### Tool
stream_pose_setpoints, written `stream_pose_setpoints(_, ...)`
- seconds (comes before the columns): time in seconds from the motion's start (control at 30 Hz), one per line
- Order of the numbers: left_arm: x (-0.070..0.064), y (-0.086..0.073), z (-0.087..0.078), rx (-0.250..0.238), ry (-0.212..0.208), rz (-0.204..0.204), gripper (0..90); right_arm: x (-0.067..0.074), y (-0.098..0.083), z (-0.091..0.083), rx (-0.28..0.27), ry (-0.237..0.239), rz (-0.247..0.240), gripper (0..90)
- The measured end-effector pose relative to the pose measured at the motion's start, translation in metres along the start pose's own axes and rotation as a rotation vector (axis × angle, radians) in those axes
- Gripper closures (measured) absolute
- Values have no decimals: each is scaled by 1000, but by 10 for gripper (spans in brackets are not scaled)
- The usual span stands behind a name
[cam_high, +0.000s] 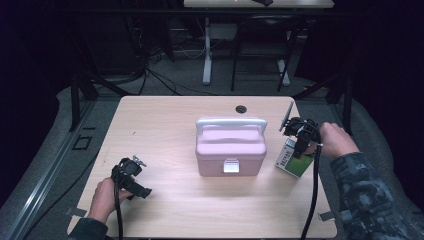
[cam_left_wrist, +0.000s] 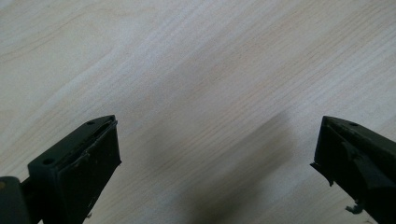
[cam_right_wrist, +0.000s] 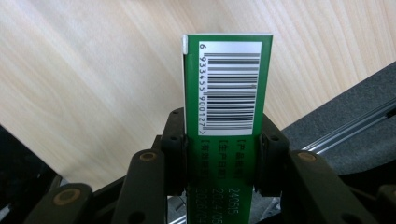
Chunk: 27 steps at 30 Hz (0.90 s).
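Observation:
A pink lidded box (cam_high: 230, 147) with a white handle and a front latch stands in the middle of the wooden table (cam_high: 165, 120). To its right my right gripper (cam_high: 302, 145) is shut on a green and white carton (cam_high: 293, 160), holding it tilted just above the table near the right edge. In the right gripper view the carton (cam_right_wrist: 226, 93) stands between the two jaws with its barcode side facing the camera. My left gripper (cam_high: 142, 191) rests low at the table's front left, held by a hand. Its jaws (cam_left_wrist: 215, 163) stand wide open over bare wood.
A round cable hole (cam_high: 241, 108) lies at the table's far edge behind the box. Black cables trail from both grippers off the front edge. Beyond the table stand desk legs and cables on a grey floor (cam_high: 190, 80).

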<state>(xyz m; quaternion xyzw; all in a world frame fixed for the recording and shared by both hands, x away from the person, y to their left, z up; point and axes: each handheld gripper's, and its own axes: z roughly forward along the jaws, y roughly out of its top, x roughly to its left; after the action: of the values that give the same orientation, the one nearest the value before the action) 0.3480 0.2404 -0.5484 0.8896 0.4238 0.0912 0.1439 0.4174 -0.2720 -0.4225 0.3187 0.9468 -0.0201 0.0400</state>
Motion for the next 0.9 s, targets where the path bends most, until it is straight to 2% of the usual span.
stream_pose_setpoints(0.1,-1,0,-1,-1,1,4,1,-2,4,6,-8,-1,24,630)
stream_pose_setpoints(0.2,-1,0,0,1,1,3,1,-1,7,14,-1,20,27,628)
stream_pose_setpoints(0.4,-1,1,0,4,2,5,1,-2,9,15,-15,13,33,598)
stream_pose_setpoints(0.53,0,0,0,2,-3,6,1,-3,7,18,-41,29,47,458)
stream_pose_setpoints(0.57,0,0,0,2,-2,6,1,-2,6,18,-57,31,46,381)
stream_pose_setpoints(0.6,1,0,0,1,-3,5,1,-2,6,18,-57,31,46,381)
stream_pose_setpoints(0.63,1,0,0,1,0,2,1,-2,5,18,-65,28,46,337)
stream_pose_setpoints(0.67,1,0,-1,-1,-1,1,1,0,3,14,-97,19,46,280)
stream_pose_setpoints(0.7,1,0,-1,-3,-2,-1,1,0,3,14,-97,19,46,280)
stream_pose_setpoints(0.9,2,0,-3,-16,-7,-14,1,4,-8,-1,-190,13,63,144)
